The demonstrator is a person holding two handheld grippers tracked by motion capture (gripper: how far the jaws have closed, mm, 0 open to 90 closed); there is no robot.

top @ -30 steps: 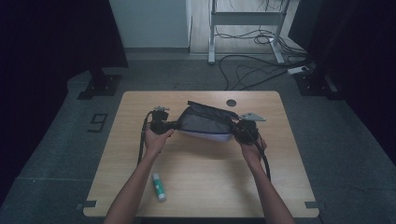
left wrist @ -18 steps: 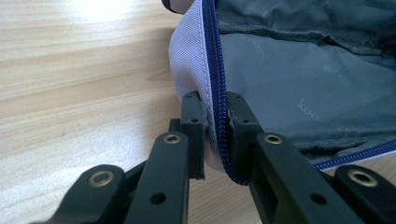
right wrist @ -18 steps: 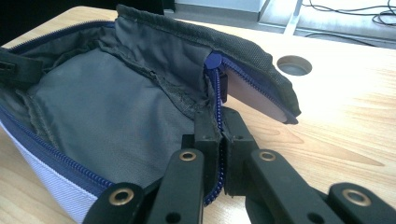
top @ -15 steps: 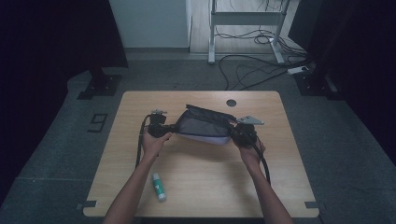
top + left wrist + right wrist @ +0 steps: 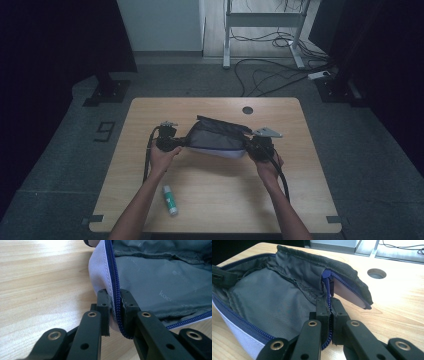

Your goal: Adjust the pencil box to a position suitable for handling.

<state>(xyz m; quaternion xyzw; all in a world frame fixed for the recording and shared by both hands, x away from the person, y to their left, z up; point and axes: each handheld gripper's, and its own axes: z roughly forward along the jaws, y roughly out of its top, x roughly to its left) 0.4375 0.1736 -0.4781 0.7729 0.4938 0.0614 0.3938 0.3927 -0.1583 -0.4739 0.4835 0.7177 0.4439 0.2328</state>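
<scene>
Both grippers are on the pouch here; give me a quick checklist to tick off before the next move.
1. Left gripper shut on pouch zipper edge: ok.
2. Right gripper shut on the opposite zipper edge: ok.
3. Pouch mouth held open, grey lining visible: ok.
4. Pouch empty inside: cannot tell, far corners are hidden.
5. Glue stick lies apart from the pouch, near the table front edge: ok.
6. Free gripper to pick up the stick: not ok, both are occupied.

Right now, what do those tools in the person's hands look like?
Both tongs, left and right, are black, with flat jointed bars fixed by brass-coloured rivets. A black cable trails from each. The right one carries a grey three-cornered plate. The forearms are bare, no sleeves.
</scene>
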